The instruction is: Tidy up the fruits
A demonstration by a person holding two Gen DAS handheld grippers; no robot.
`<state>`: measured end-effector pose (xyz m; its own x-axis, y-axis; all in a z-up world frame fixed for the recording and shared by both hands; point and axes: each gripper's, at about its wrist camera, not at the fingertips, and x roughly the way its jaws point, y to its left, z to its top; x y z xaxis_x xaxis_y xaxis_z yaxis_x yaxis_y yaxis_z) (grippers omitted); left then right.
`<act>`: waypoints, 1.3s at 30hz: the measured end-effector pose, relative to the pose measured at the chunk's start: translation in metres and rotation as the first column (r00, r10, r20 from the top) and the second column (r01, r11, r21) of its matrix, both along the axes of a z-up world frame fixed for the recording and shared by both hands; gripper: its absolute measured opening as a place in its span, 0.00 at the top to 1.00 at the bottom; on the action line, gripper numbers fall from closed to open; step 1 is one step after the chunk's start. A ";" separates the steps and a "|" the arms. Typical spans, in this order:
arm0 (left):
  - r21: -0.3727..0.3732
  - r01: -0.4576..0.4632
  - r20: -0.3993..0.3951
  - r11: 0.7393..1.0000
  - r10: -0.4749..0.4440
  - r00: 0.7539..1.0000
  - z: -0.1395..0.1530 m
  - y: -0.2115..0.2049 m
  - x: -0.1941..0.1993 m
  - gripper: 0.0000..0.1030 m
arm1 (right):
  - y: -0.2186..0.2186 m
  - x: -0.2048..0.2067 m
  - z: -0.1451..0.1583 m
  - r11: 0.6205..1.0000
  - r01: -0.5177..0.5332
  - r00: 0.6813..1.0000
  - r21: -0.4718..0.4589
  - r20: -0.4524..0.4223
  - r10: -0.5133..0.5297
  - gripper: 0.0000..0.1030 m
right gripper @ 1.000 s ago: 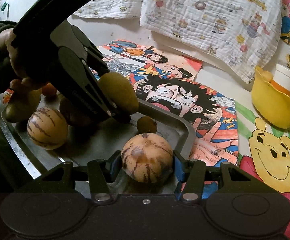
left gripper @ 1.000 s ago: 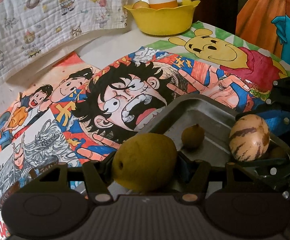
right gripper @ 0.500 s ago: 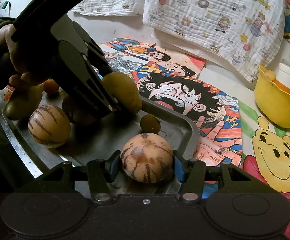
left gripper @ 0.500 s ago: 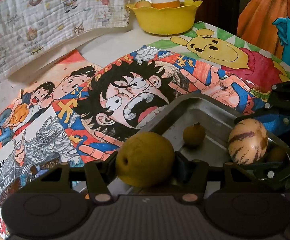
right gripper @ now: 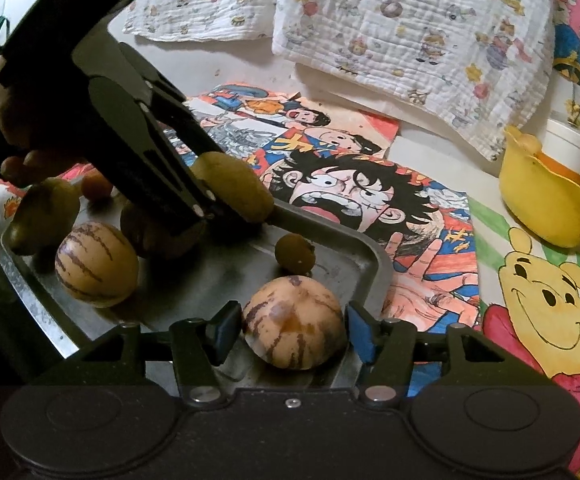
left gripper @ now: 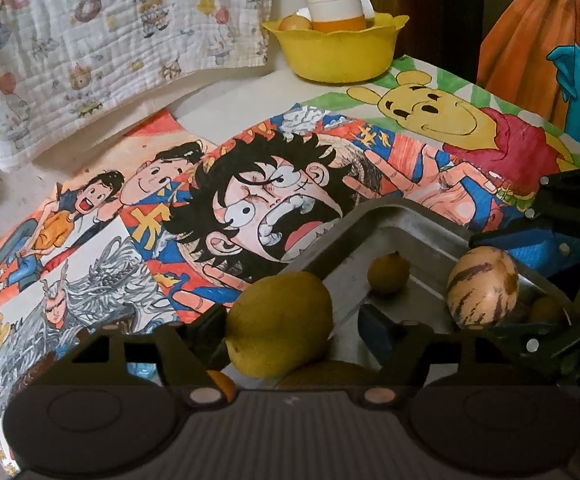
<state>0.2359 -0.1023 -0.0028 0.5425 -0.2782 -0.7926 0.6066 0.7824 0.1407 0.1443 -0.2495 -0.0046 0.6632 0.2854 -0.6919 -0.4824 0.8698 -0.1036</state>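
We are at the release step, it seems: both grippers let their fruit go onto the metal tray.

The left gripper is opening. The yellow-green fruit sits between its fingers, close to the left one, with a clear gap to the right one, so the grip looks gone.

The right gripper is opening too. The striped fruit lies between its fingers on the tray floor, with a small gap on each side.

Next, we think each gripper must draw back without rolling its fruit.

The yellow-green fruit is oval with matte skin; the striped one is round, pale, with dark streaks. Beyond the right fingers lies a small brown fruit, and to their left a second striped fruit. The tray is dull and scratched, with rounded corners.
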 end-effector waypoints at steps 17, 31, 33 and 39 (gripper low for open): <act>-0.062 -0.079 0.077 0.995 0.084 0.994 0.021 0.022 -0.021 0.02 | -0.006 -0.010 0.009 0.992 0.083 0.995 0.090 0.047 -0.088 0.25; -0.217 -0.246 0.153 0.945 0.282 0.947 0.045 0.053 -0.069 0.00 | -0.001 -0.033 0.025 0.970 0.137 0.978 0.203 0.127 -0.165 0.06; -0.239 -0.270 0.160 0.933 0.313 0.936 0.047 0.058 -0.079 0.00 | -0.001 -0.039 0.028 0.964 0.147 0.973 0.220 0.142 -0.180 0.04; -0.298 -0.365 0.178 0.882 0.427 0.887 0.047 0.074 -0.112 0.00 | -0.004 -0.057 0.035 0.937 0.172 0.961 0.302 0.158 -0.228 0.01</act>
